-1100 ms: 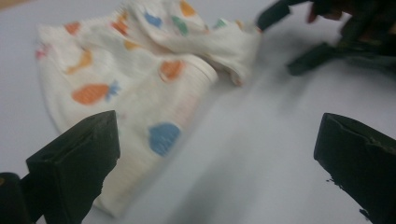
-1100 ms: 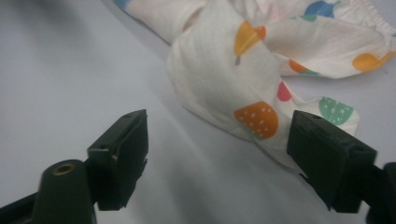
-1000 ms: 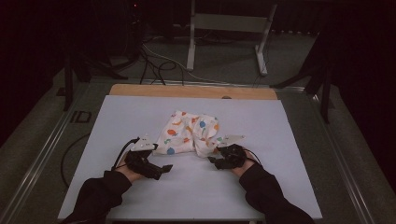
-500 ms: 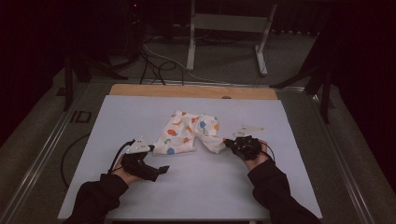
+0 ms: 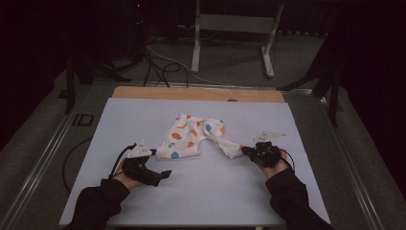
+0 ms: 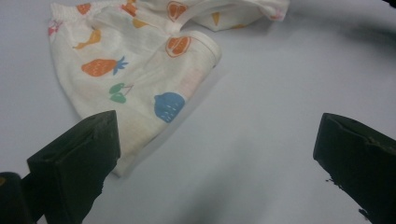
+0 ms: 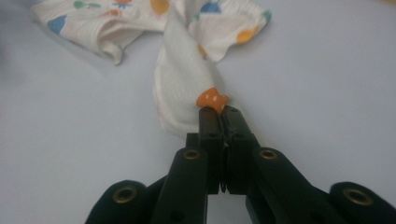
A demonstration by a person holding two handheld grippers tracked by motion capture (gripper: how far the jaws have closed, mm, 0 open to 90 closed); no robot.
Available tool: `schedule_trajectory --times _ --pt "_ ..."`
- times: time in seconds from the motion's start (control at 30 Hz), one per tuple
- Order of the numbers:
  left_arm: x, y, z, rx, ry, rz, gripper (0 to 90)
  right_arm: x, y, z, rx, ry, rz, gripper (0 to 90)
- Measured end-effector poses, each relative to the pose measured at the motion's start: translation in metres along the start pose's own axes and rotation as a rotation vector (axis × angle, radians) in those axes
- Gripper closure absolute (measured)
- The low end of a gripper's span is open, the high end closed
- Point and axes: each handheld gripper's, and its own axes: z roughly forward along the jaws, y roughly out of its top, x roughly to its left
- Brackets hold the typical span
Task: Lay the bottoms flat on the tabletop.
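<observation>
Right hand-held gripper (image 7: 223, 112) pinches a garment (image 5: 191, 136) corner, stretching it toward frame right; left hand-held gripper (image 6: 217, 149) gapes wide, due to grab the near edge next.

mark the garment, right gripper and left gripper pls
garment (image 5: 184, 139): high view, printed body panel.
right gripper (image 7: 219, 112): right gripper view, jaw tips shut on garment's stretched corner.
left gripper (image 5: 165, 174): high view, between its open tips, off the cloth.

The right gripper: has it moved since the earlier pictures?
Yes. The right gripper, shut on the cloth, has moved rightwards toward the table's right edge, stretching the cloth out.
</observation>
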Motion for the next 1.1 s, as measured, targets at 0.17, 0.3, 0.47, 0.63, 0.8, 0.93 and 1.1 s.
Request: schedule_trajectory --times 0.17,0.3,0.47,0.63,0.8,0.93,1.1 --pt "-0.006 -0.003 -0.005 -0.010 -0.001 0.022 1.3 0.008 -0.004 -0.004 -0.021 0.044 -0.001 48.5" --pt "-0.011 -0.008 -0.010 -0.026 0.009 0.034 1.3 0.018 0.006 -0.010 -0.066 0.075 -0.035 38.2" --pt "-0.015 -0.020 -0.015 -0.026 0.009 0.042 1.3 0.038 0.021 -0.007 -0.110 0.132 -0.090 41.1" --pt "-0.013 -0.032 -0.016 -0.012 0.018 0.031 1.3 0.065 0.039 0.013 -0.142 0.212 -0.172 47.6" --pt "-0.009 -0.036 -0.016 -0.017 0.037 0.022 1.3 0.094 0.057 0.047 -0.126 0.284 -0.255 52.3" --pt "-0.008 -0.036 -0.015 -0.022 0.042 0.026 1.3 0.115 0.069 0.079 -0.088 0.306 -0.358 54.1" --pt "-0.008 -0.035 -0.017 -0.033 0.039 0.024 1.3 0.132 0.080 0.116 -0.023 0.303 -0.420 53.5"
